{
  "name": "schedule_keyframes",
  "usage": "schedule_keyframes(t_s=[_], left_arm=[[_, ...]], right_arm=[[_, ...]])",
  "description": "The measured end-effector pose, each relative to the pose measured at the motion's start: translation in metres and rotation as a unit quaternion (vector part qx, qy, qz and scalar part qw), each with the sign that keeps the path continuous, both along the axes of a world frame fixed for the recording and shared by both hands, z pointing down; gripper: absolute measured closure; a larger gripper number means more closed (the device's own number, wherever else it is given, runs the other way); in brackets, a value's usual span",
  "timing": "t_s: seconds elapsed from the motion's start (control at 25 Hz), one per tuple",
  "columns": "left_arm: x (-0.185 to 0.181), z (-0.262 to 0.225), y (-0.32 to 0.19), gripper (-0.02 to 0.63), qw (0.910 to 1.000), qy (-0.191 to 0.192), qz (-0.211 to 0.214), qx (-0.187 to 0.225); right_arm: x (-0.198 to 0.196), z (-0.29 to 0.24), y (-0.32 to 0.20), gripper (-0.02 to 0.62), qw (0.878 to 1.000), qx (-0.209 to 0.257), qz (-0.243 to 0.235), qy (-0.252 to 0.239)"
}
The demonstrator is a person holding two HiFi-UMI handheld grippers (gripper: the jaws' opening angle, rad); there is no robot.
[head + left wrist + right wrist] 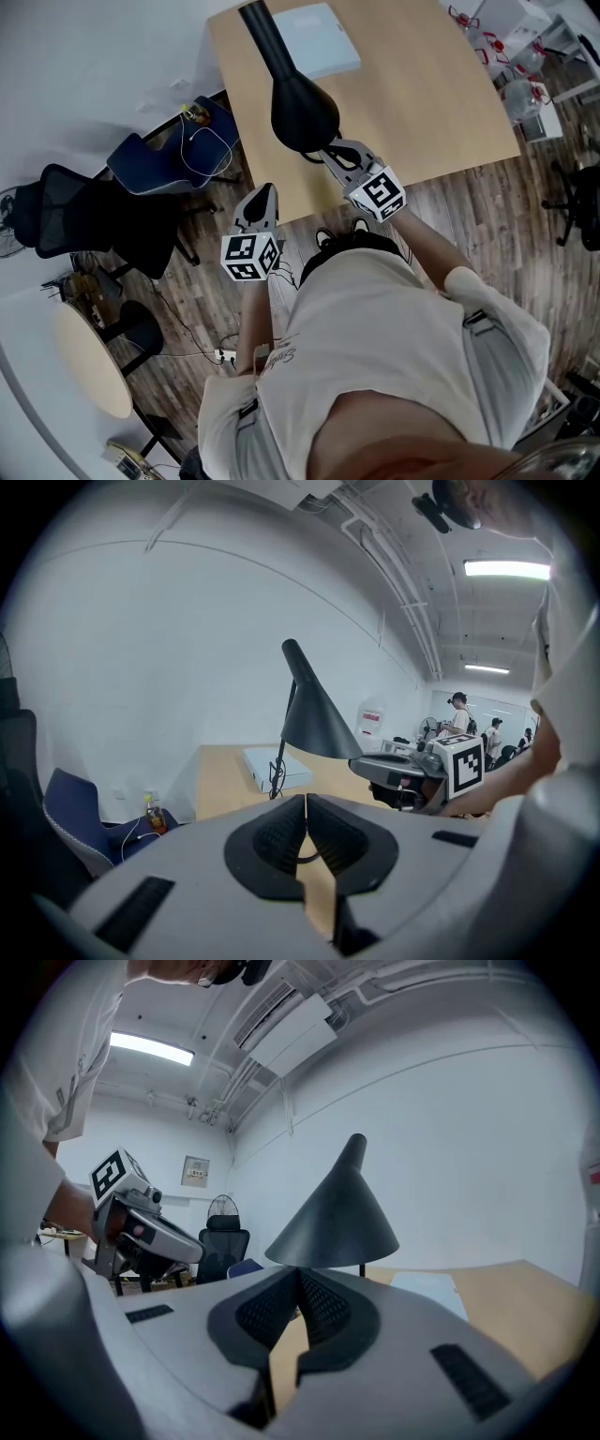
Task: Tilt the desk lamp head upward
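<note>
A black desk lamp with a cone-shaped head [302, 112] stands on the light wooden desk [431, 103]; its neck runs toward the far edge. In the right gripper view the lamp head [337, 1213] hangs just above and beyond the jaw tips, its mouth facing down. My right gripper [330, 150] is shut with nothing between its pads, its tips at the near rim of the head; I cannot tell whether they touch. My left gripper [267, 190] is also shut and empty, held over the desk's near edge, apart from the lamp [314, 719].
A flat white box [314, 39] lies on the desk behind the lamp. A blue chair [169, 155] with a bottle [195, 112] and a black office chair [84, 220] stand left of the desk. Lower left is a round table [89, 361].
</note>
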State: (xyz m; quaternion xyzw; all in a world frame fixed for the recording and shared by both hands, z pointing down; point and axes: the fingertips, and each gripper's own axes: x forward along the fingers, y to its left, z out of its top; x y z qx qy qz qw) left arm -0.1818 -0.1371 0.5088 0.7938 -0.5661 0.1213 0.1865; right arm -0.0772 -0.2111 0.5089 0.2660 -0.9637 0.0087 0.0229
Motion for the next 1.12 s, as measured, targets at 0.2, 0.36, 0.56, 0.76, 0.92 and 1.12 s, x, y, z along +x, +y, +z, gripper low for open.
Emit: schedule_keyframes(t_s=[0.2, 0.36, 0.56, 0.76, 0.92, 1.12], left_arm=[[-0.002, -0.001, 0.007, 0.589, 1.0000, 0.001, 0.001, 0.001], [0.001, -0.003, 0.011, 0.589, 1.0000, 0.001, 0.006, 0.005], [0.003, -0.005, 0.015, 0.589, 0.9999, 0.002, 0.011, 0.010], [0.003, -0.005, 0.013, 0.589, 0.9998, 0.004, 0.018, 0.008], [0.008, -0.002, 0.011, 0.589, 0.9997, 0.007, 0.023, 0.007], [0.020, -0.007, 0.010, 0.589, 0.9993, 0.009, 0.034, 0.014]], right_arm=[[0.001, -0.013, 0.008, 0.601, 1.000, 0.000, 0.007, -0.011], [0.004, -0.023, 0.014, 0.601, 1.000, 0.003, 0.011, -0.020], [0.008, -0.038, 0.024, 0.600, 1.000, 0.005, 0.014, -0.028], [0.011, -0.058, 0.031, 0.601, 0.999, 0.000, 0.019, -0.039], [0.013, -0.070, 0.037, 0.601, 0.999, -0.007, 0.023, -0.045], [0.020, -0.093, 0.044, 0.601, 0.998, -0.010, 0.023, -0.058]])
